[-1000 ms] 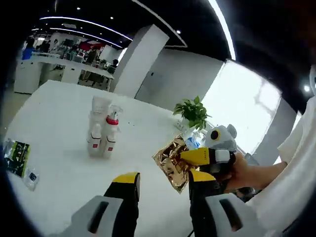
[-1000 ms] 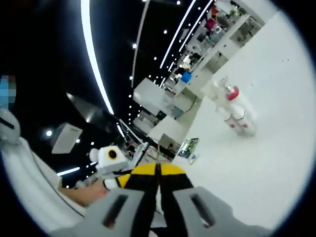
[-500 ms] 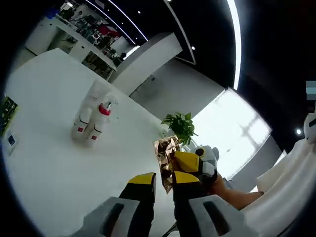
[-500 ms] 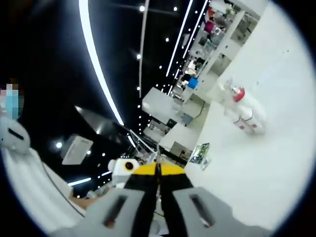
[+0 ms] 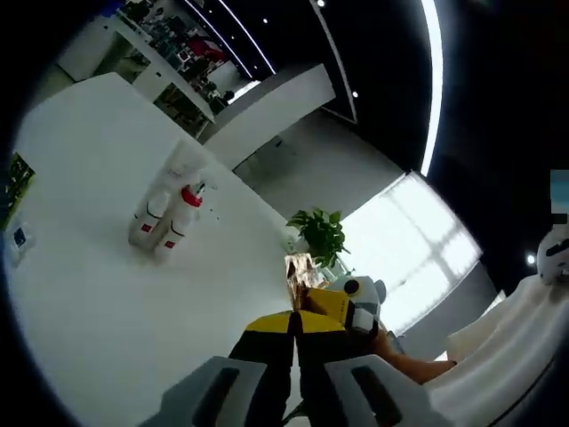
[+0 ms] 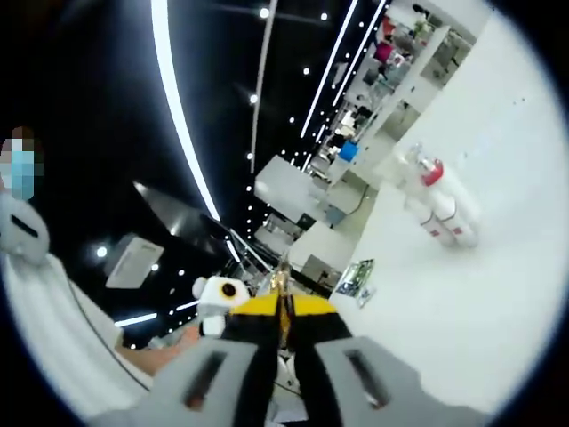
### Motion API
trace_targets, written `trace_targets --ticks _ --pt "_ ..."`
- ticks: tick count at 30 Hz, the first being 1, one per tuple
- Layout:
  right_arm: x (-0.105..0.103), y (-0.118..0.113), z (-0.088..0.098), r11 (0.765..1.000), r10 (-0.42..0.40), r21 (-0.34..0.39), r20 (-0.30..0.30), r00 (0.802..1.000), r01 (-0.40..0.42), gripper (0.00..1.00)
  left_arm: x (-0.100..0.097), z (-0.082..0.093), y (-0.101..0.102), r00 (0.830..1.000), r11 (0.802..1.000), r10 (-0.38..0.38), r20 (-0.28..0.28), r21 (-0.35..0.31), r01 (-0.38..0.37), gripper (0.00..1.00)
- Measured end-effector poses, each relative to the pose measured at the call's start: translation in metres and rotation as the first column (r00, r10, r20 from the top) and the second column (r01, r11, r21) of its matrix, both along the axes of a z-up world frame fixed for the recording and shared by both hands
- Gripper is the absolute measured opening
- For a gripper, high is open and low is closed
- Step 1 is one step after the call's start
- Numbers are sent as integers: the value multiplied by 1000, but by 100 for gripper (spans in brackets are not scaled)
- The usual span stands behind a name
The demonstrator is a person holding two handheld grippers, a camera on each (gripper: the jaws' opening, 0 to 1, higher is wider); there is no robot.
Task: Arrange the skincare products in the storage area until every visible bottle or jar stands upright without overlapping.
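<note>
White table (image 5: 107, 294) under dark ceiling strip lights, open office behind. Bottles (image 5: 164, 222) stand upright in a tight cluster mid-table, well apart from both my claws, long axes vertical. Left gripper (image 5: 293, 322) has jaws pressed together, nothing between them that I can see. Right gripper (image 6: 282, 305) is pinched on a thin gold foil pouch (image 5: 300, 271), whose edge pokes up between the jaws. I judge the left claw nearer to the bottles; they lie ahead and left of it. Small packet (image 5: 16, 182) sits at the table's left edge.
</note>
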State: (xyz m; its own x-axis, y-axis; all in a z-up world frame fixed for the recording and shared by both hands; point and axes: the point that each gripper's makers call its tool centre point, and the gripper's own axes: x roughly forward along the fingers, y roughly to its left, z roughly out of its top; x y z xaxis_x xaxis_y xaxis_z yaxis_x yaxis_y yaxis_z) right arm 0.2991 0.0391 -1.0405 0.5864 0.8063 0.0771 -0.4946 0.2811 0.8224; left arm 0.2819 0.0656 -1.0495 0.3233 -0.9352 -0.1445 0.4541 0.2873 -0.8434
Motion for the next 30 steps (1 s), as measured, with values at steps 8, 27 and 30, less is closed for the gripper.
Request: trace_targets --ticks 8,27,30 --pt "-4 6 2 999 46 12 -6 999 -46 0 7 3 8 1000 1000 7 -13 -12 -7 0" --pt "5 3 -4 999 -1 51 -69 998 5 0 15 -9 13 998 998 60 -35 -4 -60 3" --pt "5 4 -5 998 7 57 -76 997 -3 0 14 -10 13 997 998 59 -41 -9 -60 3"
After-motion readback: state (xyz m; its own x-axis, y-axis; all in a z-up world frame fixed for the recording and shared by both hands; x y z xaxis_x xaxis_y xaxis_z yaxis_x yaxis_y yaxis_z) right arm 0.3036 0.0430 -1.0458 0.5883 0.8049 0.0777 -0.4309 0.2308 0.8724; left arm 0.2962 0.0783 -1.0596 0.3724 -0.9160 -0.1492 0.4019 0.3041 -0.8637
